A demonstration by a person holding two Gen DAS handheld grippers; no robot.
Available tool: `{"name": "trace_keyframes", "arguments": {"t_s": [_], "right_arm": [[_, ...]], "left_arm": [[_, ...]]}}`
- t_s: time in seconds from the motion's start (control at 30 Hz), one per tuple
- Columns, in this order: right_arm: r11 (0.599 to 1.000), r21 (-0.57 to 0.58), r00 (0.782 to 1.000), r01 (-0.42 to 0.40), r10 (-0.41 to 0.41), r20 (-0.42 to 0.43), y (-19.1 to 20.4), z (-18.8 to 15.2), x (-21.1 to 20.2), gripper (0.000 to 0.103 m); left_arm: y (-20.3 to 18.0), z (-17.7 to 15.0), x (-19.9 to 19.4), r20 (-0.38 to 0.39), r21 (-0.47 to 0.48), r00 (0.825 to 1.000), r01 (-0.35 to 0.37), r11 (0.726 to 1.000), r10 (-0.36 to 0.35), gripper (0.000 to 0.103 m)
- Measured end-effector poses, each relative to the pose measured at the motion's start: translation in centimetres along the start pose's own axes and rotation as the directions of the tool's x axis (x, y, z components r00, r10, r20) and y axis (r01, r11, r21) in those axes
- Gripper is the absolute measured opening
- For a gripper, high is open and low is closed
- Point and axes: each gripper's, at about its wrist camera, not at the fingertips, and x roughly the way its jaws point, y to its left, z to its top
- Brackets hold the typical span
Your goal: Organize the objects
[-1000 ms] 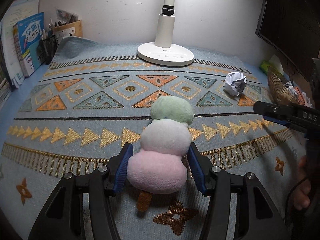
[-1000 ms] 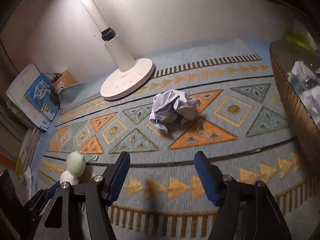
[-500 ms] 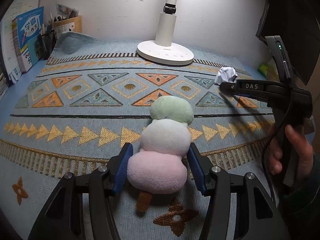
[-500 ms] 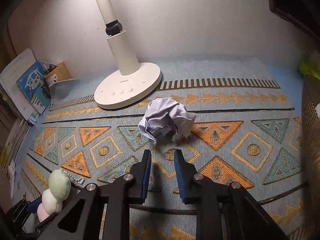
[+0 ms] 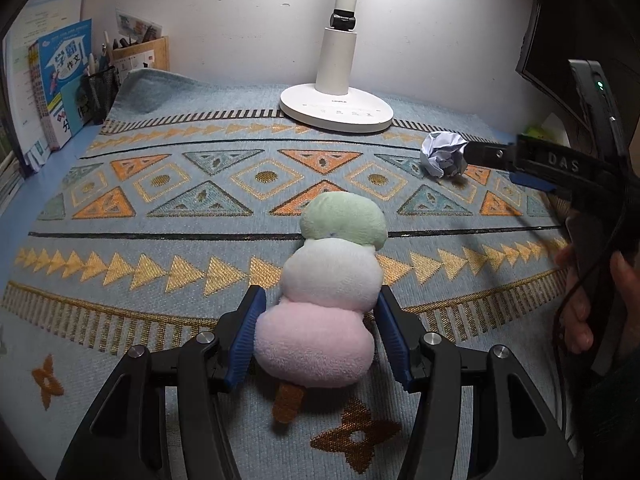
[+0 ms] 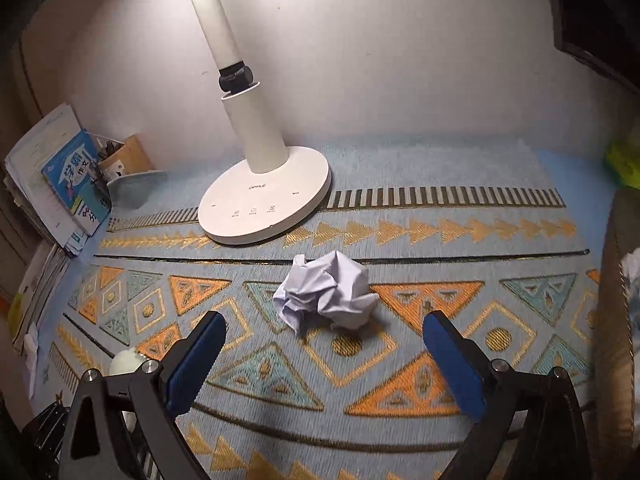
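1. Desk surface (image 5: 16, 196) — blue, mostly covered by a patterned woven mat (image 5: 168, 264).
2. On the mat: white lamp base (image 6: 264, 204) at the back; crumpled paper ball (image 6: 326, 294) just before it; three-ball plush toy (image 5: 332, 292) lying flat, nearer.
3. Books (image 5: 60, 88) and a mesh pen holder (image 5: 98, 90) — left edge.

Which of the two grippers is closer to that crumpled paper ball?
Right. The right hand-held gripper is opening just short of the paper ball; the left hand-held gripper clamps the plush toy.
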Motion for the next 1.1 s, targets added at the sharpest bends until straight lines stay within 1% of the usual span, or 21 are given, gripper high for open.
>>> {"name": "trace_keyframes", "arguments": {"t_s": [0.07, 0.1, 0.13, 0.17, 0.2, 0.23, 0.27, 0.3, 0.33, 0.4, 0.47, 0.57, 0.73, 0.8, 0.9, 0.97, 1.0, 1.03, 1.1], "right_arm": [[1.0, -0.004, 0.999, 0.008, -0.008, -0.032, 0.3, 0.6, 1.9, 0.099], [1.0, 0.006, 0.999, 0.016, -0.016, -0.034, 0.3, 0.6, 2.6, 0.099], [1.0, 0.018, 1.0, 0.008, -0.008, -0.026, 0.3, 0.4, 3.0, 0.096], [1.0, 0.017, 0.999, 0.012, -0.012, -0.031, 0.4, 0.4, 3.4, 0.091], [1.0, 0.001, 0.999, 0.021, -0.021, -0.029, 0.7, 0.4, 3.4, 0.074], [1.0, -0.009, 1.0, 0.02, -0.02, -0.016, 0.8, 0.4, 3.2, 0.065], [1.0, -0.011, 1.0, 0.017, -0.017, -0.017, 0.9, 0.3, 3.2, 0.061], [1.0, -0.011, 1.0, 0.011, -0.011, -0.014, 0.9, 0.2, 3.1, 0.052], [1.0, -0.012, 1.0, 0.012, -0.013, -0.003, 0.8, 0.1, 2.9, 0.049], [1.0, -0.014, 0.999, 0.027, -0.026, 0.033, 0.9, -0.2, 2.0, 0.049], [1.0, -0.015, 0.999, 0.018, -0.018, 0.052, 0.9, -0.8, 1.0, 0.049], [1.0, -0.011, 0.999, -0.016, 0.016, 0.045, 1.2, -2.4, -0.7, 0.049], [0.999, -0.003, 0.998, -0.036, 0.037, 0.045, 1.5, -7.0, -5.0, 0.049], [0.999, 0.006, 0.999, -0.041, 0.041, 0.022, 1.3, -8.7, -5.8, 0.049], [0.998, 0.023, 0.998, -0.054, 0.054, -0.008, 0.7, -9.8, -5.9, 0.05], [0.998, 0.021, 0.998, -0.059, 0.059, -0.013, 0.8, -10.0, -6.1, 0.054], [0.998, 0.016, 0.998, -0.056, 0.056, -0.01, 0.8, -10.1, -6.2, 0.062], [0.998, 0.011, 0.998, -0.055, 0.055, -0.005, 0.9, -10.3, -6.3, 0.074], [0.999, 0.01, 0.999, -0.045, 0.045, -0.008, 0.9, -10.5, -6.4, 0.086]], "left_arm": [[-0.2, 0.4, 0.1, 0.015, 0.006, 1.0, -0.02, 1.0, 0.02, 0.053], [-0.3, 0.7, 0.2, 0.025, 0.012, 0.999, -0.047, 0.999, 0.046, 0.053], [-0.4, 0.9, 0.4, 0.031, 0.021, 0.997, -0.074, 0.997, 0.074, 0.053], [-0.4, 1.2, 0.6, 0.034, 0.026, 0.995, -0.096, 0.995, 0.095, 0.053], [-0.2, 1.4, 0.8, 0.035, 0.022, 0.994, -0.104, 0.994, 0.103, 0.053], [0.1, 1.6, 0.9, 0.031, 0.007, 0.994, -0.101, 0.995, 0.101, 0.053], [0.6, 1.7, 1.1, 0.023, -0.012, 0.996, -0.088, 0.996, 0.088, 0.053], [1.0, 1.7, 1.4, 0.014, -0.03, 0.997, -0.079, 0.996, 0.079, 0.053], [1.3, 1.8, 1.6, 0.003, -0.047, 0.997, -0.078, 0.996, 0.078, 0.053], [1.8, 1.8, 2.0, -0.014, -0.07, 0.997, -0.077, 0.995, 0.077, 0.053], [1.7, 1.6, 1.8, -0.005, -0.071, 0.997, -0.073, 0.995, 0.073, 0.053], [1.6, 1.6, 1.8, -0.001, -0.069, 0.998, -0.069, 0.995, 0.069, 0.053], [1.8, 1.4, 1.7, 0.001, -0.079, 0.998, -0.061, 0.995, 0.061, 0.053], [1.8, 1.4, 1.6, 0.006, -0.081, 0.998, -0.057, 0.995, 0.058, 0.053], [1.7, 1.3, 1.5, 0.006, -0.077, 0.999, -0.052, 0.996, 0.053, 0.053], [1.6, 1.3, 1.6, 0.002, -0.07, 0.999, -0.054, 0.996, 0.054, 0.053], [1.6, 1.2, 1.6, 0.001, -0.068, 0.998, -0.055, 0.996, 0.055, 0.053], [1.6, 1.2, 1.6, 0.001, -0.065, 0.999, -0.054, 0.996, 0.055, 0.053], [1.6, 1.1, 1.4, 0.008, -0.059, 0.999, -0.05, 0.997, 0.05, 0.053]]}}
